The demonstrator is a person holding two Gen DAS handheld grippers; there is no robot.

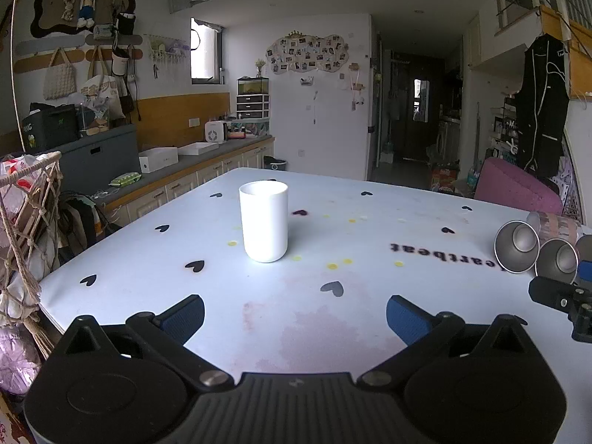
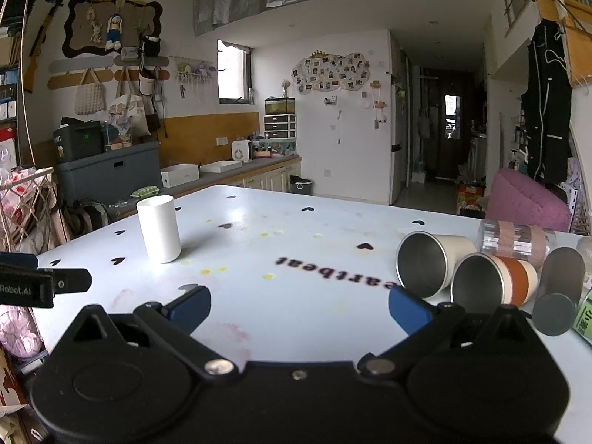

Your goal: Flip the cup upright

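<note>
1. Two sets of tongs hover low over the bench [image 1: 370, 199], both spread wide and holding nothing: the left tongs [image 1: 295, 314] face the white cup [image 1: 263, 221], the right tongs [image 2: 299, 309] sit near the tipped cups.
2. Judging by the task, the nearest lying candidates are the steel-lined cup [image 2: 433, 262] and the orange-banded cup [image 2: 492, 282], mouths facing the camera, touching each other.
3. A sound approach: pinch one cup's wall near the rim, lift it away from its neighbours, rotate its base downward, and set it on bare bench.
4. The white cup stands apart; whether its open end is up cannot be told.
5. Readable writing: "Robot.AI" on the left tongs' body [image 2: 22, 288]; "heartbeat" [image 2: 333, 272] printed upside down on the bench cover.
</note>
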